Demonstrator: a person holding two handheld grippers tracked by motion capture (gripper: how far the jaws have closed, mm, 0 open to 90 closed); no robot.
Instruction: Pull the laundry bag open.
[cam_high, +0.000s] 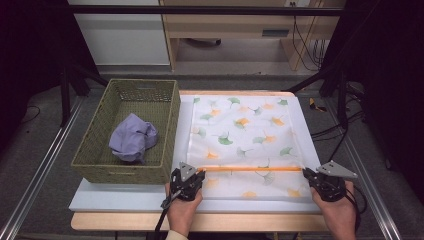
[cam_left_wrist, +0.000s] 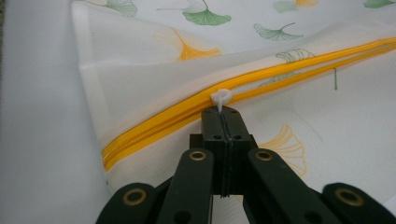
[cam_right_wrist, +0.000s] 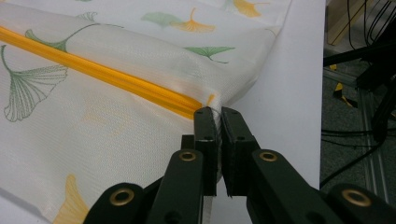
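Observation:
A white mesh laundry bag (cam_high: 245, 135) printed with green and orange ginkgo leaves lies flat on the white board, an orange zipper (cam_high: 250, 169) running across its near part. My left gripper (cam_high: 192, 176) sits at the zipper's left end, shut on the white zipper pull (cam_left_wrist: 221, 98). The zipper (cam_left_wrist: 289, 60) has parted to the right of the pull. At the zipper's right end, my right gripper (cam_high: 312, 175) is shut on the bag's edge (cam_right_wrist: 212, 108), pinching the mesh (cam_right_wrist: 140, 70) just beside the zipper (cam_right_wrist: 116, 77). A hand holds each gripper.
A woven olive basket (cam_high: 100, 160) stands left of the bag with a crumpled lilac cloth (cam_high: 132, 137) inside. The white board (cam_high: 115, 197) rests on a wooden table. Metal rails run along both sides, and cables (cam_high: 345, 135) lie on the floor at the right.

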